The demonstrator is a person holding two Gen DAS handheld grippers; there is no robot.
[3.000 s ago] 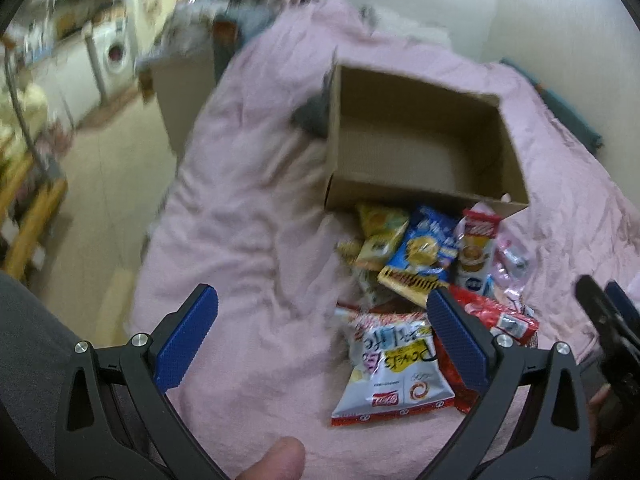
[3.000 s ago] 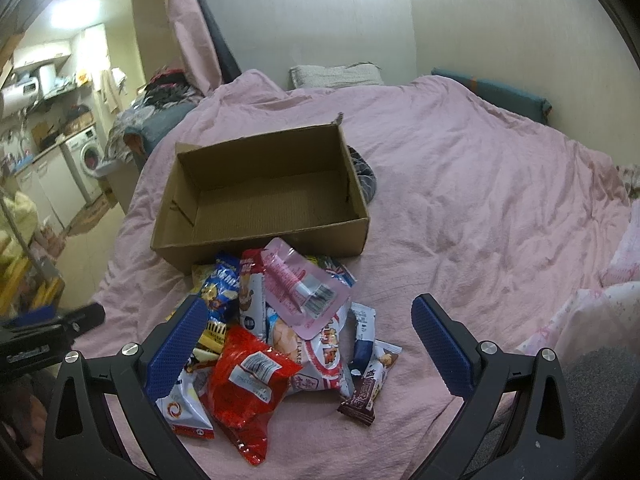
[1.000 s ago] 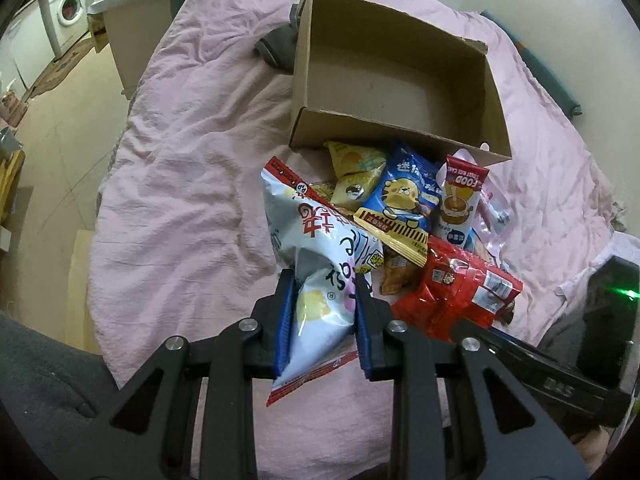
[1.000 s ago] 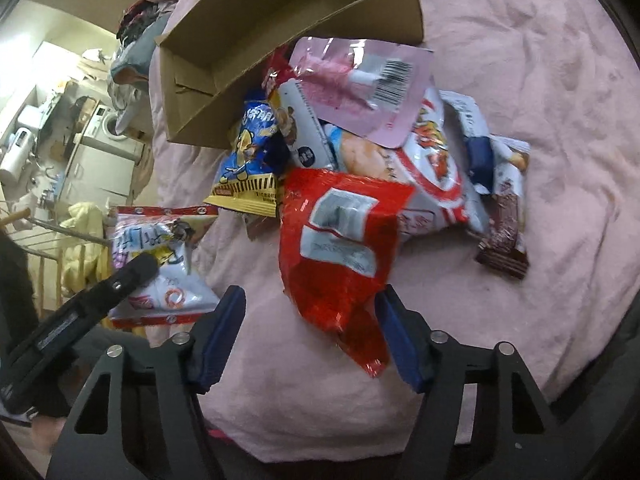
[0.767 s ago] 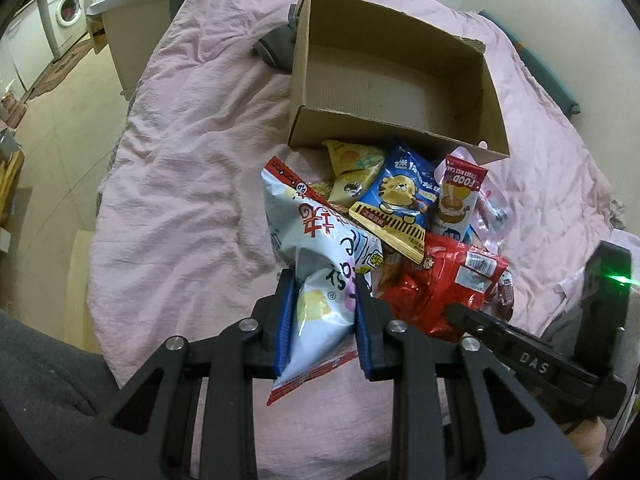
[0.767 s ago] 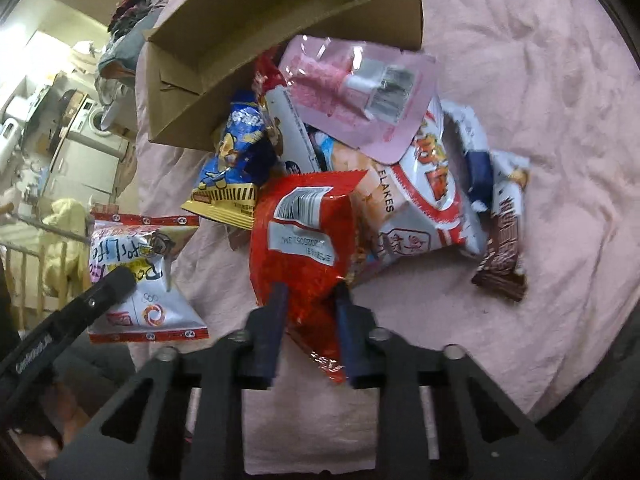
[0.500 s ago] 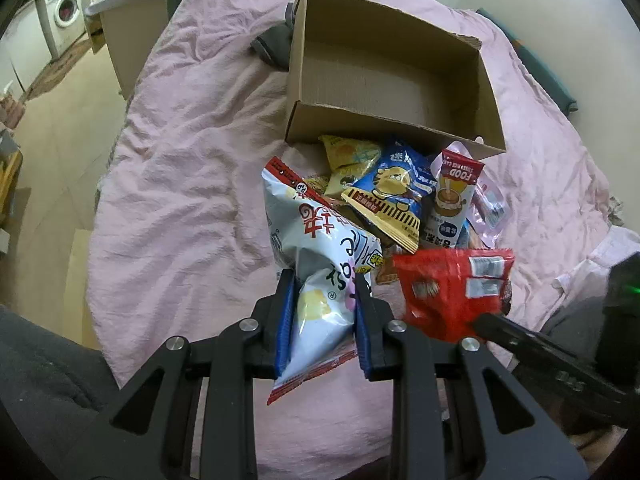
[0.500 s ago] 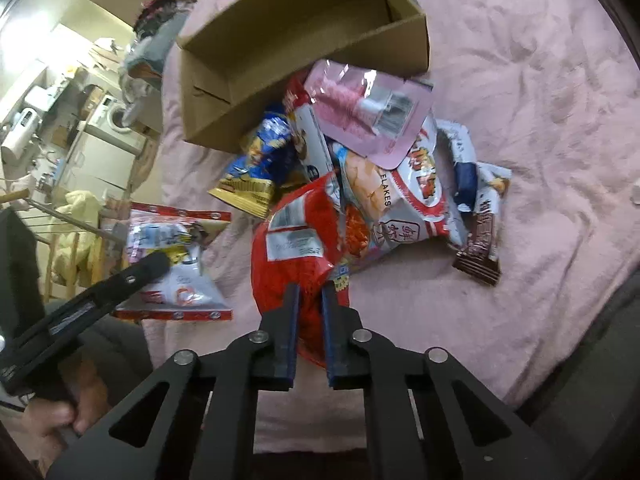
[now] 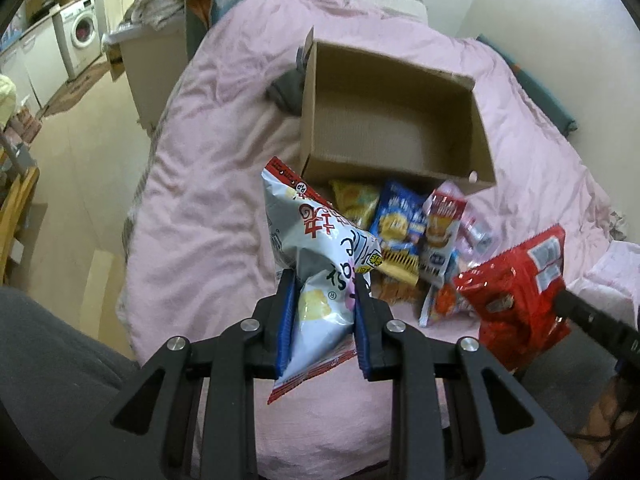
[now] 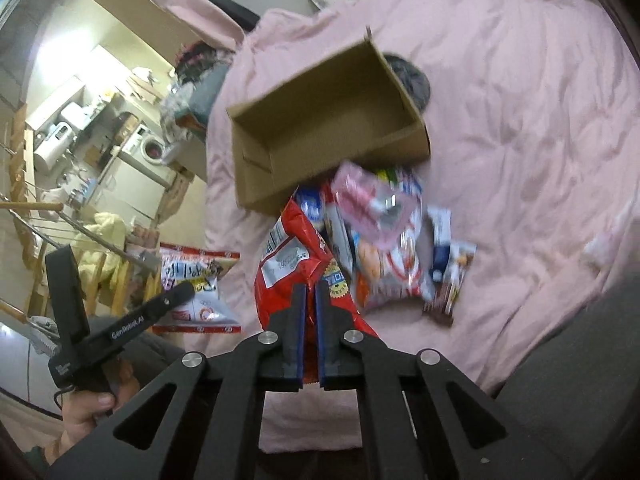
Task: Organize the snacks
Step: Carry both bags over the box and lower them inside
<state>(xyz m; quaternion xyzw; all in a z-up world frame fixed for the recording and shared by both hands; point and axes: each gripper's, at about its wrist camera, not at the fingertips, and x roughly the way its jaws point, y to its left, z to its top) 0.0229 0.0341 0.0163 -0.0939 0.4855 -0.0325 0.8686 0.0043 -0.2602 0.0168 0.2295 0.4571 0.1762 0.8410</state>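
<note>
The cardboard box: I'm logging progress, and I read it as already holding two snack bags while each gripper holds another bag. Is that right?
Not quite. The cardboard box is empty, as the left wrist view shows. The rest stands: the left gripper is shut on the white chip bag and the right gripper on the red bag.

The left gripper (image 9: 325, 312) is clamping a white chip bag (image 9: 316, 264) between its blue pads, above the near edge of the pink blanket (image 9: 208, 184); a red snack bag (image 9: 516, 292) is hanging at the right, pinched by the right gripper; an open cardboard box (image 9: 392, 120) is sitting further back on the blanket; a pile of snack packets (image 9: 412, 236) is lying just before the box's near wall.
</note>
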